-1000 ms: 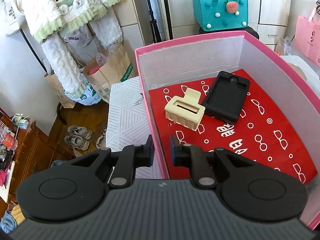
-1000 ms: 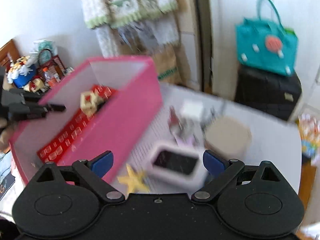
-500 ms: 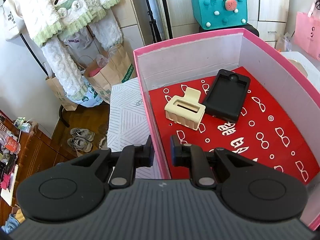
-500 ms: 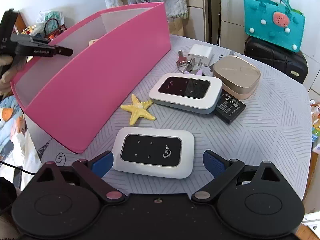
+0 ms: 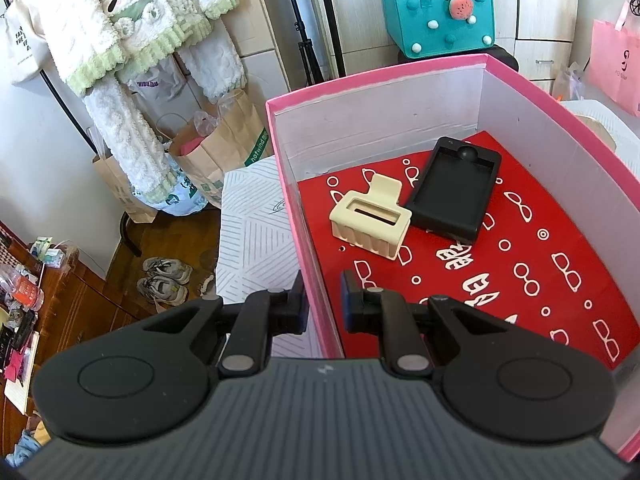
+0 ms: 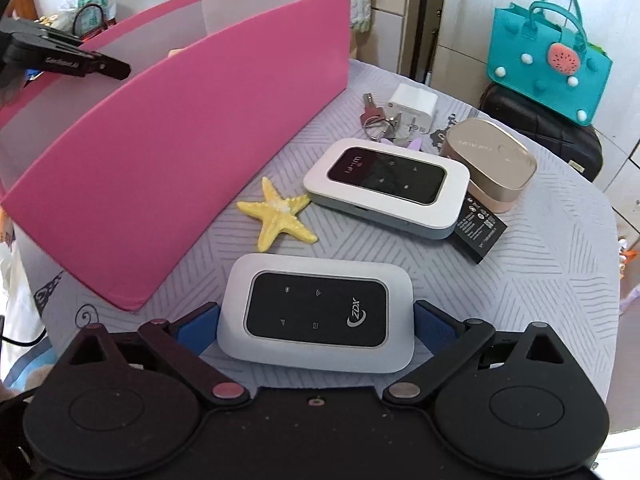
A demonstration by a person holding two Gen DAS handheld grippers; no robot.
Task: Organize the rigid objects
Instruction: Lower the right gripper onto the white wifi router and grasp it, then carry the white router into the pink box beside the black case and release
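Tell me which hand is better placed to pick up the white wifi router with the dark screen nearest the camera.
The right. Its tongs stand open on either side of that router. The left tongs are clamped on the pink box's wall.

— What sort of place is this?

— A home, likely a bedroom or a hallway corner. A fluffy white-and-green jacket (image 5: 132, 28) hangs on a rack by the wall, paper shopping bags (image 5: 224, 140) stand beneath it, and worn sneakers (image 5: 164, 280) sit on the wooden floor (image 5: 168, 236).

— Anything else?

— A teal felt handbag (image 6: 548, 52) rests on a black case (image 6: 544, 132), and the surface (image 6: 540, 280) wears a patterned cloth. The cupboard doors behind could be a wardrobe; hard to tell.
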